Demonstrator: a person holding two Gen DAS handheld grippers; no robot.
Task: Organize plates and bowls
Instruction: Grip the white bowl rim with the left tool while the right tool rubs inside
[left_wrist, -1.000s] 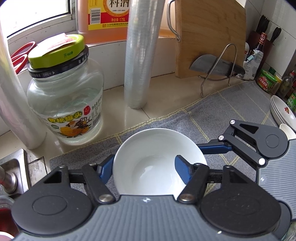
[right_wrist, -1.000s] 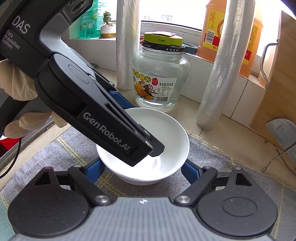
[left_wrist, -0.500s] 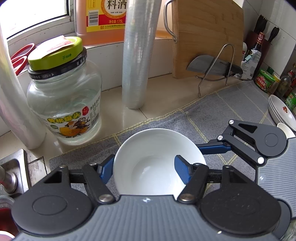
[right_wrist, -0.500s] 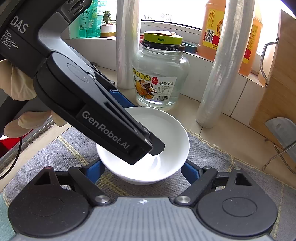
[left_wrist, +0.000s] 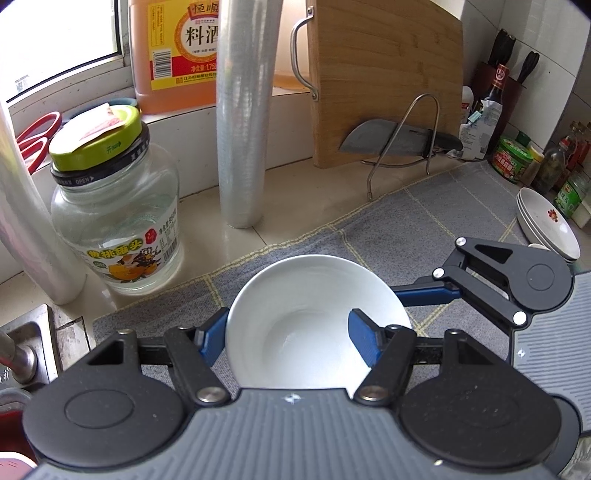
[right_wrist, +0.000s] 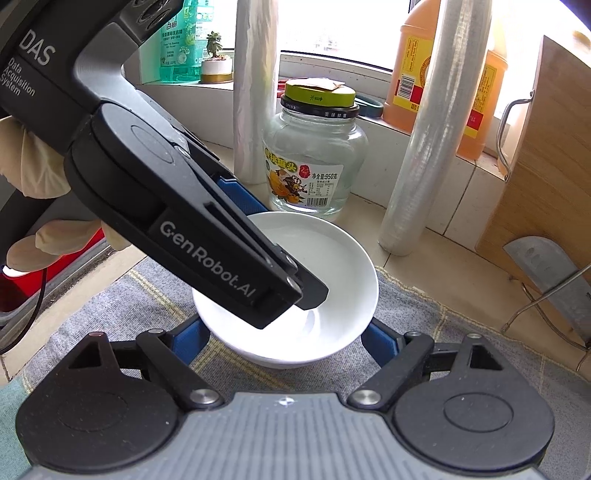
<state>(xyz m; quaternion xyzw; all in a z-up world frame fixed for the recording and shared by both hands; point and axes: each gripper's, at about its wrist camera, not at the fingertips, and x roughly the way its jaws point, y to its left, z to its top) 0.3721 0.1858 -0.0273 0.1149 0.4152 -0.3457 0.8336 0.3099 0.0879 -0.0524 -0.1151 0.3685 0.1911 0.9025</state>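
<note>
A: Table (left_wrist: 288, 206) first, then: pale stone along the wall, with a grey mat (left_wrist: 436, 229) with yellow lines spread over the near part.

B: And the big things standing on it?

A: A wooden cutting board (left_wrist: 384, 81) leans upright at the back, a cleaver (left_wrist: 384, 138) in a wire rack in front of it. A large orange bottle (left_wrist: 177, 48) sits on the sill, two tall rolls of plastic film (left_wrist: 240, 122) stand on end, and a glass jar (left_wrist: 118, 218) with a green lid is left of them.

B: Where is the bowl?

A: The white bowl (left_wrist: 306, 317) is at the near edge of the mat, mouth facing up, round, so it has no long axis to speak of. In the right wrist view it looks about level, perhaps tipped a little.

B: Who holds it?

A: The left gripper (left_wrist: 288, 332) grips its near rim: one blue finger outside the wall on the left, the other inside the bowl on the right, closed narrow on that wall. In the right wrist view the same left gripper (right_wrist: 295, 291) reaches down from the upper left into the bowl (right_wrist: 332, 258).

B: The right one?

A: The right gripper (right_wrist: 284, 339) has its jaws wide, a blue finger on each side of the bowl, low by its base. I cannot tell whether they touch it.

B: Anything else of the task?

A: A stack of plates (left_wrist: 546, 225) far right on the mat, well apart from the bowl, beside small bottles and jars.
</note>
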